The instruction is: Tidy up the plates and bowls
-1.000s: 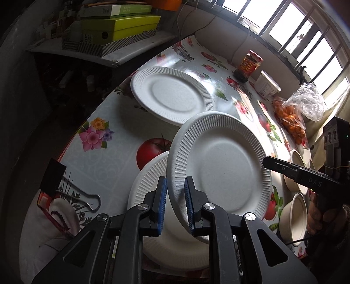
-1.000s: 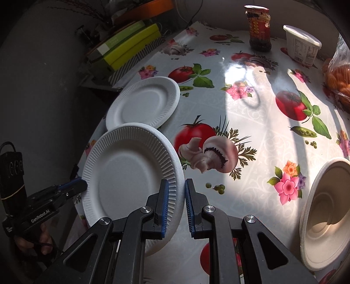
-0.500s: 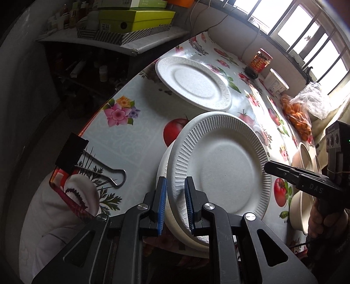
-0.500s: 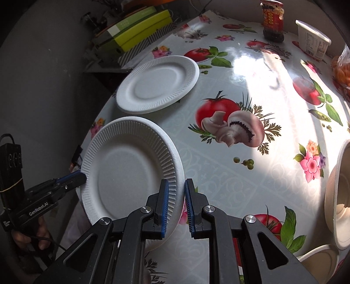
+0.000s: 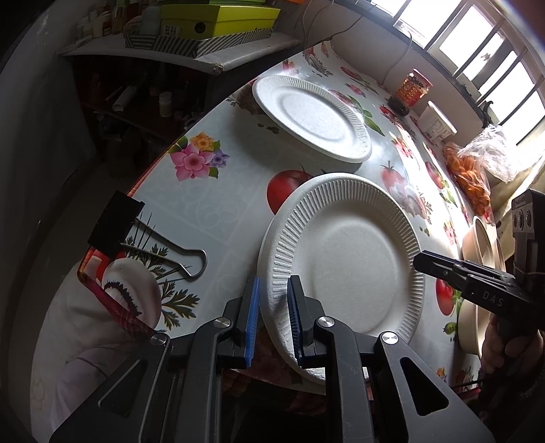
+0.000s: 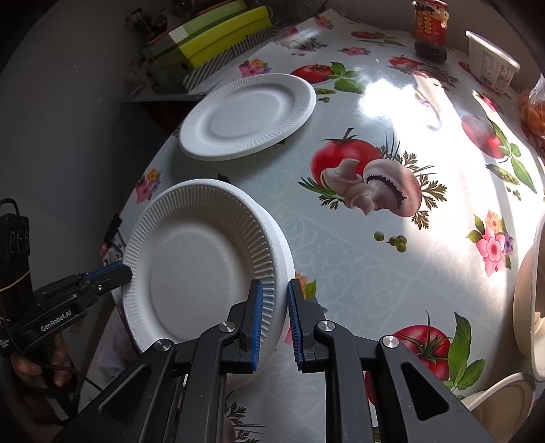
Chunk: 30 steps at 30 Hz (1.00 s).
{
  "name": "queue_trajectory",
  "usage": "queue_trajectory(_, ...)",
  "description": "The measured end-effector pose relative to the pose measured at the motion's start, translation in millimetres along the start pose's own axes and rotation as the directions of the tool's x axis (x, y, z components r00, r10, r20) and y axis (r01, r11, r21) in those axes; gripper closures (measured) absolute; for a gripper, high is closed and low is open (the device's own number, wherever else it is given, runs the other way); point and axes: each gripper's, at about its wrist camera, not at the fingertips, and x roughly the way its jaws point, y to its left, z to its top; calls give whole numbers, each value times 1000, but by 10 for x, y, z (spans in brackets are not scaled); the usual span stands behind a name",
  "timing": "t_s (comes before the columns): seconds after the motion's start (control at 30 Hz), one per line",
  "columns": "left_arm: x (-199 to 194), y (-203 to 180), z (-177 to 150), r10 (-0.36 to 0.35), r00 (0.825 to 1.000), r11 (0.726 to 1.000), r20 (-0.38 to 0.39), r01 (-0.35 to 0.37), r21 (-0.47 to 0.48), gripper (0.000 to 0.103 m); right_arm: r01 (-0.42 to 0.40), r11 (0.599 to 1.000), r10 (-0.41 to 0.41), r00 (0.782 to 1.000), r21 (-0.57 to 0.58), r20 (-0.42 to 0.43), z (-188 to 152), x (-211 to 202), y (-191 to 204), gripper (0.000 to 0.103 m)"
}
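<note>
A white ribbed paper plate [image 5: 344, 252] lies on top of another white plate at the table's near edge; it also shows in the right wrist view [image 6: 201, 262]. My left gripper [image 5: 272, 315] straddles its near rim with a gap on each side of the rim. My right gripper [image 6: 275, 315] straddles the opposite rim, its pads a little apart from it too. A second white plate [image 5: 310, 116] lies flat farther back and shows in the right wrist view [image 6: 248, 116]. Beige bowls [image 5: 483, 238] stand at the right.
A black binder clip [image 5: 136, 235] grips the tablecloth edge at the left. A red jar [image 6: 430, 30], a white tub [image 6: 490, 64] and a bag of orange snacks [image 5: 477, 170] stand at the back. A shelf with green boxes [image 5: 218, 20] is behind the table.
Both grippers carried the plate down onto the lower plate, then their jaws parted from its rim. The plate now lies flat on the stack.
</note>
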Motion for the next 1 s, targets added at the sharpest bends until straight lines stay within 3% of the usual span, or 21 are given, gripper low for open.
queue_trajectory(0.6, 17, 7, 26, 18, 1000, 1000, 7, -18, 6, 85, 22, 1000, -22, 1000, -4, 14, 3, 21, 7, 87)
queue_trajectory(0.7, 0, 12, 39, 26, 999, 1000, 21, -26, 12, 80, 31, 1000, -31, 999, 4, 16, 7, 13, -17, 83)
queue_trajectory(1.0, -21, 53, 145, 7, 999, 1000, 36, -7, 5, 79, 34, 999, -35, 998, 9, 43, 90, -89, -68, 76)
